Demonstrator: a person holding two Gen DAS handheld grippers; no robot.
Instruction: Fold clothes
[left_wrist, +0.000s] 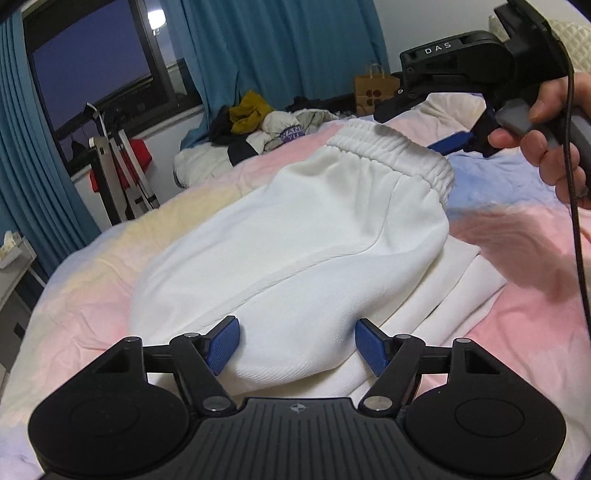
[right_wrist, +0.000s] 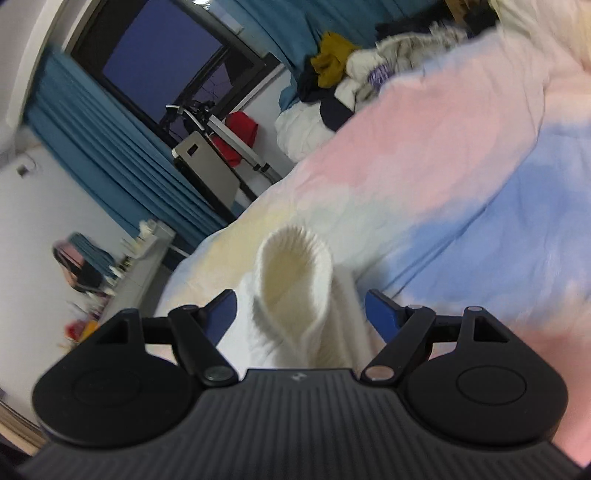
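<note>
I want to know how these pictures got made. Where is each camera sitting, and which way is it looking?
Left wrist view: sits on the left gripper, open, looking across the bed over the white pants; the right gripper and a hand show too.
Right wrist view: sits on the right gripper, open and tilted, looking at the pants' waistband.
Both share the pants, the pastel bed cover, the blue curtains, the window and the clothes pile.

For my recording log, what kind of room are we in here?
Most likely a bedroom: white pants lie on a bed with a pastel duvet, blue curtains frame a dark window, and clothes are piled behind.
</note>
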